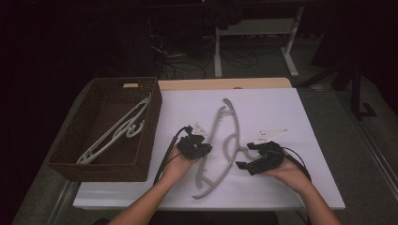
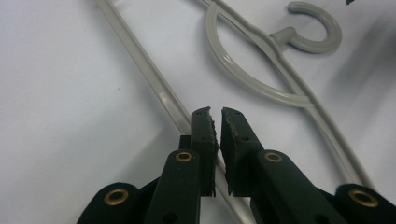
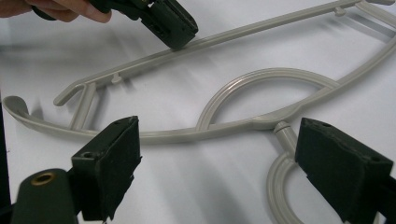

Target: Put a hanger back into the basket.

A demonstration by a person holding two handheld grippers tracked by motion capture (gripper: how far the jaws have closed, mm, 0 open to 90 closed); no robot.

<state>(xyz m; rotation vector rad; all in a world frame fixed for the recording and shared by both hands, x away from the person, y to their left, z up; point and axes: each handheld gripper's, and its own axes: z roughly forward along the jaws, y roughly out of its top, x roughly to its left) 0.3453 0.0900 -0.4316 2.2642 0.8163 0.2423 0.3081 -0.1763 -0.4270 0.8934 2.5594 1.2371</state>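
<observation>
Right now the white table [image 1: 291,187] carries everything, with a brown wicker basket [image 1: 150,126] standing at its left edge and a pale hanger [image 1: 115,131] lying slantwise inside it. On the white surface, near the middle and running from the far side toward the near edge, lies the grey hanger [image 1: 233,126] — flat, its hook [image 3: 280,186] curling toward the right side of the table. The left gripper [image 1: 202,151] sits on the hanger's straight bar [image 2: 140,65]; in the left gripper view its jaws stand almost together with a thin gap between the pads, and the bar passes beneath them, so they are narrowed at the bar, though a firm pinch cannot be made out. From the right gripper view, that black tip rests right on the bar. The right gripper [image 3: 219,172] hovers just beside the hook — jaws spread wide, nothing between the pads, the hook's neck lying on the table between them.
</observation>
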